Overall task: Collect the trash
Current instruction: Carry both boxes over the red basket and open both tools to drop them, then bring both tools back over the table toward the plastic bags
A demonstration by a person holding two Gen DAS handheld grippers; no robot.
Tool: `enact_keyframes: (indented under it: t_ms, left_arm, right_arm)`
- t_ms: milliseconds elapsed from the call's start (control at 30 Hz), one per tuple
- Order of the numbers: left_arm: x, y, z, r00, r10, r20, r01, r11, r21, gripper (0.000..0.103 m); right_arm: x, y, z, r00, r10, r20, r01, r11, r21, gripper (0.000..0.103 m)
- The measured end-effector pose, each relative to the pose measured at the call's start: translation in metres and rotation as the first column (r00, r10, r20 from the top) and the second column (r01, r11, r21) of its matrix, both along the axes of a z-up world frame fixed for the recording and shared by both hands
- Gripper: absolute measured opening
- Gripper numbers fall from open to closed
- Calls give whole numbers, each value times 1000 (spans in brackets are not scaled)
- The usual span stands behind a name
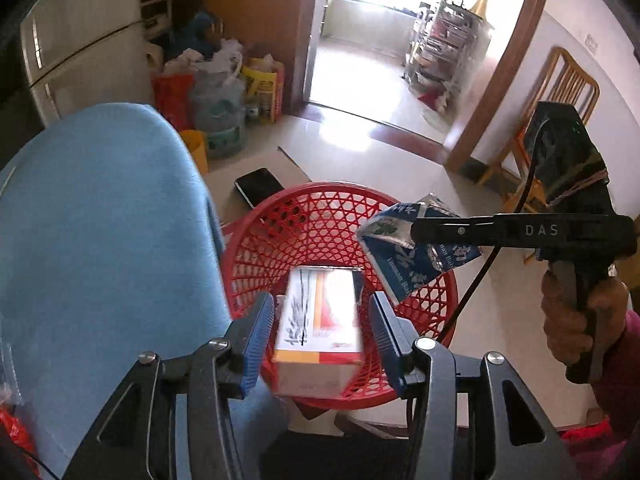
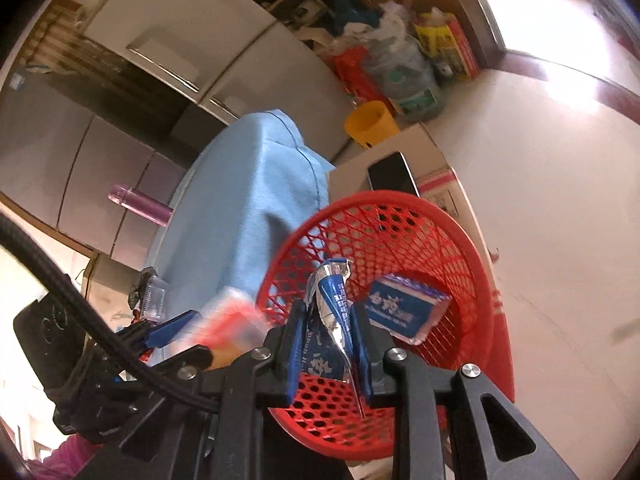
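A red mesh basket (image 1: 320, 216) stands in front of both grippers; it also shows in the right wrist view (image 2: 404, 236). My left gripper (image 1: 322, 332) is open over the basket. A white, orange and red box (image 1: 320, 328) hangs blurred between its fingers with gaps on both sides. The same box shows as a blur in the right wrist view (image 2: 232, 328). My right gripper (image 2: 329, 344) is shut on a crumpled blue and silver carton (image 2: 332, 320), held over the basket's right rim (image 1: 416, 252). A blue and white packet (image 2: 404, 312) lies inside the basket.
A blue cloth (image 1: 100, 240) drapes a chair back just left of the basket. A black phone (image 1: 260, 190) lies on a cardboard box behind the basket. A fridge (image 1: 80, 48), bags and a water jug (image 1: 220, 120) stand at the far left. A wooden chair (image 1: 560, 92) stands at right.
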State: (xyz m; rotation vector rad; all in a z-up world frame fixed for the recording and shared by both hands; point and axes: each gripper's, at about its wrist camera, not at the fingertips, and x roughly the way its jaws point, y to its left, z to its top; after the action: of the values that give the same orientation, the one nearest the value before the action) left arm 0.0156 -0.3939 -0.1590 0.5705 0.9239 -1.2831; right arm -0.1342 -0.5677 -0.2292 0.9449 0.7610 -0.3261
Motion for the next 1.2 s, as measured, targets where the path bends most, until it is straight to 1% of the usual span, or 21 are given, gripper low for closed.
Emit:
enact_keyframes:
  t_ms: [33,67,167,333,433,533,567,667,700,733,767,800,833,867,900,967,1033,1067,1100,1167,1200]
  left_arm:
    - [-1,-1,1,1000,2,10,-2,1000,1,64]
    - [-2,0,3,1000,4,16,-4,1000,-7,65]
    - [0,8,10,1000,10,24,-9,1000,-27,65]
    - [11,37,18,996,84,19,-84,996,-41,65]
    - [22,63,25,986,164,38,-162,986,-45,65]
    - [35,100,34,964,259,67,-255,965,-63,66]
    - [39,115,37,952,298,75,-293,954,-71,66]
    - [52,163,41,899,424,110,-415,905,-94,73]
    - [55,178,42,878,464,122,-454,886,-99,75]
    - [58,196,41,850,510,131,-500,860,-102,76]
    - [61,213,40,825,550,133,-541,835,-100,76]
    - [65,234,38,790,598,133,-591,801,-92,76]
    - [69,252,36,758,639,133,-633,769,-86,76]
    - [72,268,35,725,676,133,-672,736,-81,76]
    - [75,282,34,697,703,138,-700,709,-78,76]
    - [79,307,34,630,760,162,-759,646,-79,77]
    - [81,321,37,579,792,190,-795,601,-83,77]
    - [84,328,39,549,808,214,-814,575,-85,77]
    - [86,335,42,523,821,230,-827,554,-94,77]
    - [92,349,45,491,841,229,-844,524,-112,77]
    - [94,352,47,480,848,225,-851,512,-118,77]
  right_arm:
    - [-1,-1,-2,1000,-7,-10,7,1000,6,26]
    - [-3,-2,-5,1000,-10,-17,10,1000,14,26]
    - [-4,-8,-9,999,-29,-21,30,999,41,26]
    - [6,-3,-4,1000,-21,-9,21,1000,23,27]
    - [21,5,1,1000,16,9,-16,1000,14,27]
    - [39,17,12,997,58,58,-59,998,8,27]
    - [46,21,16,995,73,74,-73,997,4,28]
    - [71,36,26,985,130,112,-131,991,-3,32]
    - [80,42,30,981,152,121,-152,988,-9,33]
    - [89,49,34,976,175,131,-174,985,-15,35]
    - [97,55,36,971,195,138,-194,981,-20,42]
    - [105,62,38,965,215,147,-215,976,-19,52]
    - [113,69,40,959,231,162,-231,973,-19,72]
    - [117,74,42,955,239,176,-239,971,-23,75]
    - [126,84,46,946,261,193,-260,965,-33,75]
    - [139,100,51,933,304,192,-302,952,-44,75]
    - [152,117,55,920,345,189,-340,939,-57,75]
    - [156,123,58,915,358,185,-352,934,-65,75]
    - [161,133,61,908,381,176,-373,924,-80,75]
    - [167,149,69,895,412,168,-399,911,-106,75]
    - [169,156,73,890,425,167,-409,904,-121,75]
